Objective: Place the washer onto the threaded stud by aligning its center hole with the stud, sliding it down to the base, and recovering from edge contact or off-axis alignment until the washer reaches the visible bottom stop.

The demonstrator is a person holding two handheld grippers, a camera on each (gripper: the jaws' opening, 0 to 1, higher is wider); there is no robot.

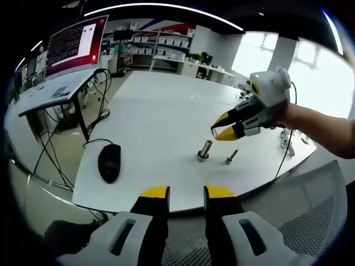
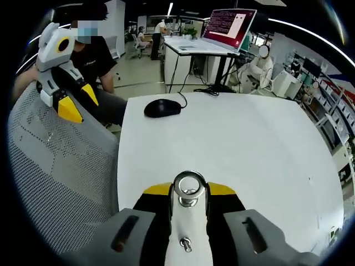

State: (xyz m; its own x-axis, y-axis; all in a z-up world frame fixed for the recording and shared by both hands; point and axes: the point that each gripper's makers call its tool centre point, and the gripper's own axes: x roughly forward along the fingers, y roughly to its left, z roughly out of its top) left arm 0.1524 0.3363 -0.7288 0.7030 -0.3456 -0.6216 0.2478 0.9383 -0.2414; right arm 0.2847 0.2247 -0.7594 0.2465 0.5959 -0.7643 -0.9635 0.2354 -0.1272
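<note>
My right gripper [image 2: 189, 191] is shut on a silver washer [image 2: 189, 184], held by its rim between the yellow tips. Just under the washer the top of the threaded stud [image 2: 187, 200] shows between the jaws. In the left gripper view the stud [image 1: 204, 151] stands upright on the white table [image 1: 161, 116]. The right gripper [image 1: 215, 132] hangs a little above it and to its right, with the washer [image 1: 213, 131] at its tips and apart from the stud. My left gripper [image 1: 187, 193] is open with nothing between its fingers, back over the near table edge. It also appears over the chair, as the left gripper [image 2: 77, 102].
A loose bolt [image 1: 231, 157] lies right of the stud, also seen as the bolt [image 2: 186, 243]. A black mouse [image 1: 109, 162] with its cable sits at the table's left. A grey mesh chair [image 2: 55, 160] stands at the table edge. A desk with a monitor [image 1: 75, 44] stands beyond. Seated people [image 2: 258, 66] are behind.
</note>
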